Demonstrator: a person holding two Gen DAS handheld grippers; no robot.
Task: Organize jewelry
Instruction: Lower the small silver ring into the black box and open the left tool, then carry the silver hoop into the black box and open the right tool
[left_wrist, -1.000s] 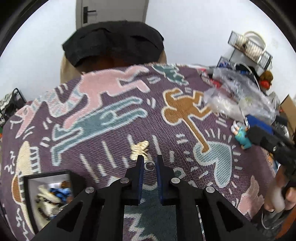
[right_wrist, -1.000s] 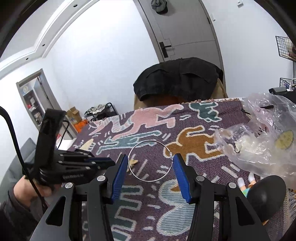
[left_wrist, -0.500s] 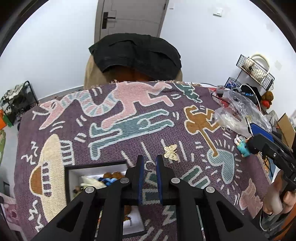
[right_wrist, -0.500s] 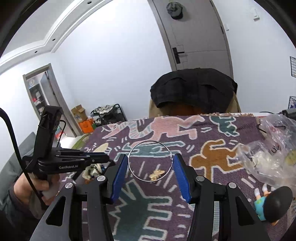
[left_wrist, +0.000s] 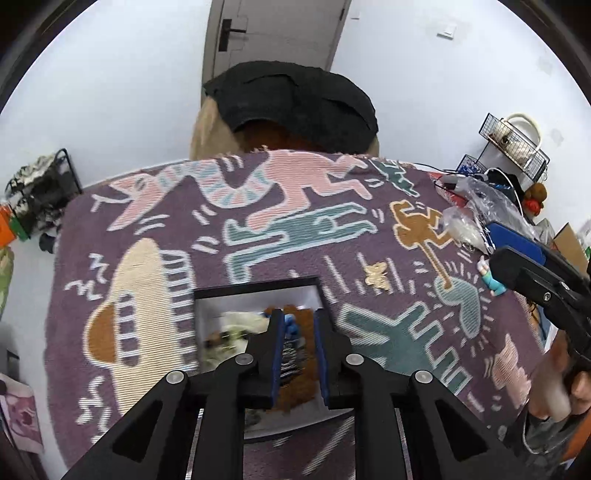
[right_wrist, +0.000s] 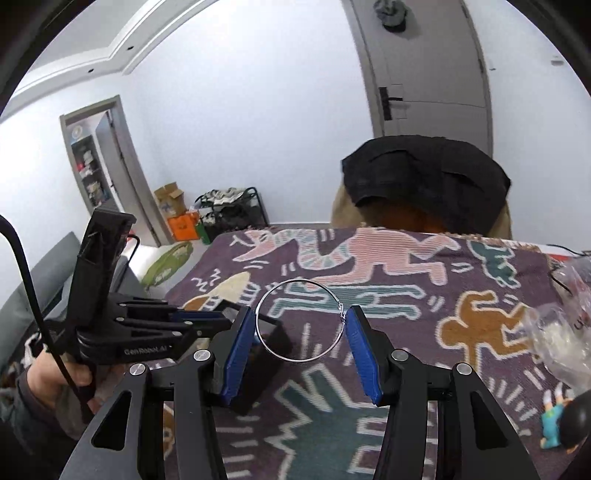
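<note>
Jewelry sits in two places: a thin silver hoop is clamped across its width between the blue pads of the right gripper, held in the air above the cloth, and a blurred heap of pieces lies inside the black-walled box near the front edge of the table. The left gripper hangs over that box with its jaws opening and nothing between them; its fingers cover much of the contents, so only blue beads, pale bits and something brown can be made out. In the right wrist view the box is mostly hidden behind the left pad. A small gold butterfly piece lies on the cloth just beyond the box's right corner. The purple tablecloth with pink, teal and orange figures covers the whole surface. Clear plastic bags crowd the right edge, with a little figurine beside them. Past the far edge stands a chair draped in black cloth, then a white wall and grey door.
</note>
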